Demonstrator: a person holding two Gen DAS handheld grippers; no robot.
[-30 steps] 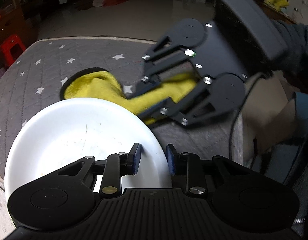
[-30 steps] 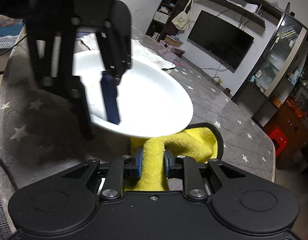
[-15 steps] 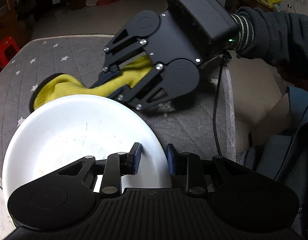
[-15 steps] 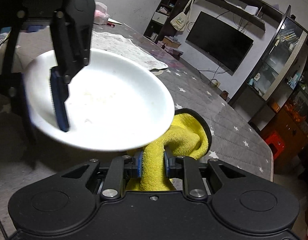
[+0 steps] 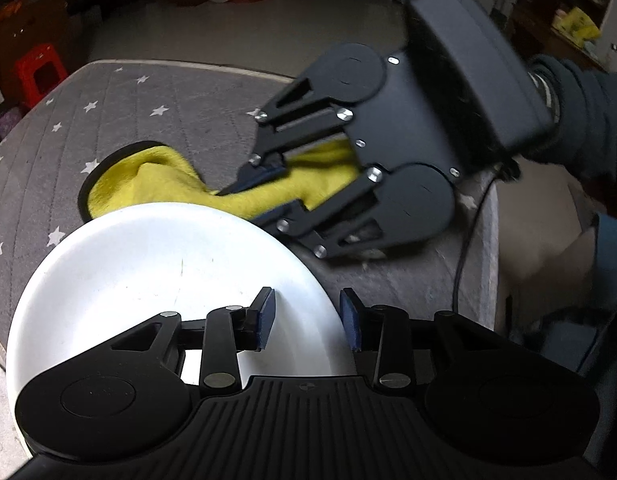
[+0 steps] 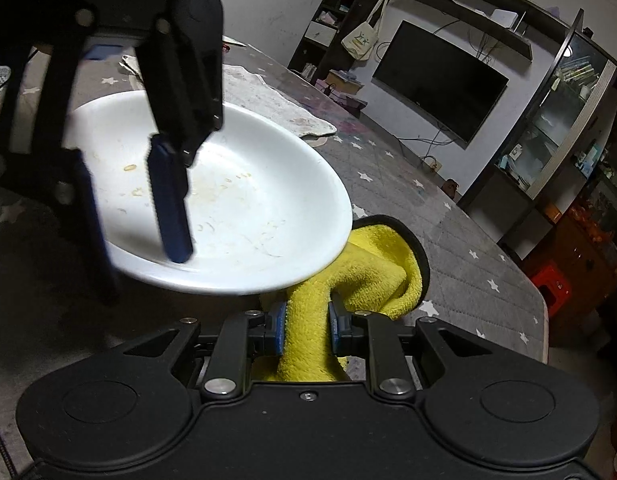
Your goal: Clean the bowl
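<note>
Two grippers in view. Left gripper (image 5: 307, 318) straddles the near right rim of the white bowl (image 5: 156, 276); its jaws have just been opening, now wider than a second ago, pads standing off the rim with gaps on both sides. Bowl hangs tilted above the grey star-print table (image 5: 120, 108), food smears inside. Right gripper (image 6: 307, 328) is clamped on the yellow cloth (image 6: 372, 268), unchanged. Cloth trails under the bowl's far edge, its far end lying on the table.
</note>
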